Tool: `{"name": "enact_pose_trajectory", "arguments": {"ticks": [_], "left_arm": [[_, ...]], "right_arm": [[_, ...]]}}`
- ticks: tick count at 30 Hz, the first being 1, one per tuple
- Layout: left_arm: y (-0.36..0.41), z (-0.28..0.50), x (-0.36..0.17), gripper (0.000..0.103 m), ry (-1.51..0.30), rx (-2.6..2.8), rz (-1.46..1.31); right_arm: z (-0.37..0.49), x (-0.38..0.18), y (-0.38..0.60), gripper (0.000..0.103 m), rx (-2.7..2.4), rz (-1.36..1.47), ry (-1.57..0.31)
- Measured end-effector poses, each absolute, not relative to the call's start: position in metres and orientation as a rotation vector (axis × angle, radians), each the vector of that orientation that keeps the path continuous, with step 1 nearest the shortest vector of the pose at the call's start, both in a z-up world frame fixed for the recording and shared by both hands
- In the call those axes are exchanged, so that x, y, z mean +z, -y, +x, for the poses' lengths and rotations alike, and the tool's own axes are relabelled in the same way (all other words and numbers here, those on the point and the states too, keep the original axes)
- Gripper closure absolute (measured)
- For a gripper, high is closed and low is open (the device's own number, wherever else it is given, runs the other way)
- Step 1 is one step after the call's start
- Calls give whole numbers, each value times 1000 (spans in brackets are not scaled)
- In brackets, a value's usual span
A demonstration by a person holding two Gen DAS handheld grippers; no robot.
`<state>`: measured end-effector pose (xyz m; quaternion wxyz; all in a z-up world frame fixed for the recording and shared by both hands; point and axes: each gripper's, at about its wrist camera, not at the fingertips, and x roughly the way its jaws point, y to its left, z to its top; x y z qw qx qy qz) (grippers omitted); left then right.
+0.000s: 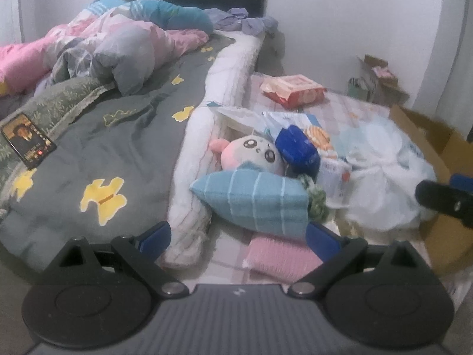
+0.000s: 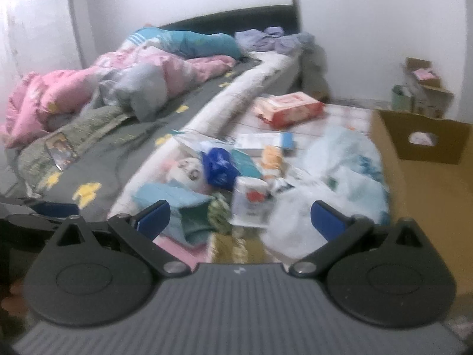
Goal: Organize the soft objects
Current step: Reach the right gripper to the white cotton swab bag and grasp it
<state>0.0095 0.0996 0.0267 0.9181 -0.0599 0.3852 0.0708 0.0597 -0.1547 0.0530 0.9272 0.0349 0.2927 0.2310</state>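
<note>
Soft toys lie in a heap on a checked mat beside the bed (image 1: pixel 124 136). A blue striped cushion (image 1: pixel 254 198) rests in front, touching the white mattress edge. Just behind it sits a round white plush (image 1: pixel 254 151) with big eyes and pink ears. A green knitted piece (image 1: pixel 317 199) pokes out at the cushion's right end, and a pink cloth (image 1: pixel 280 256) lies under its near side. A white plastic bag (image 1: pixel 384 183) and a cardboard box (image 2: pixel 425 136) sit to the right. The left claw (image 1: pixel 238 236) hovers before the cushion, released and holding nothing. The right claw (image 2: pixel 239 220) is likewise spread wide and empty above the pile.
</note>
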Motion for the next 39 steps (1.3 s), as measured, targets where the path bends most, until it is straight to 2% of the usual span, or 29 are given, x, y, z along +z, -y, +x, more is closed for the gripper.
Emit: {"name": "enact_pose_trajectory", "arguments": {"ticks": [10, 19, 25, 27, 30, 35, 37, 39], "left_arm": [[-104, 44, 24, 5, -736, 106, -147], [-110, 91, 35, 6, -660, 1, -209], [-107, 131, 30, 18, -692, -62, -267], [-107, 144, 23, 30, -722, -69, -292], [-109, 164, 13, 40, -774, -75, -328], [-122, 175, 12, 41, -773, -43, -319], [-130, 181, 12, 42, -767, -3, -325], [-140, 189, 10, 52, -782, 42, -355]], "right_arm": [[105, 46, 149, 1, 515, 110, -635], [164, 97, 143, 1, 624, 80, -737], [232, 100, 144, 1, 669, 164, -850], [255, 90, 142, 2, 675, 201, -899], [288, 69, 136, 8, 684, 262, -986], [332, 31, 125, 23, 677, 350, -1119], [347, 25, 121, 24, 677, 353, -1135], [360, 22, 115, 26, 683, 354, -1141]]}}
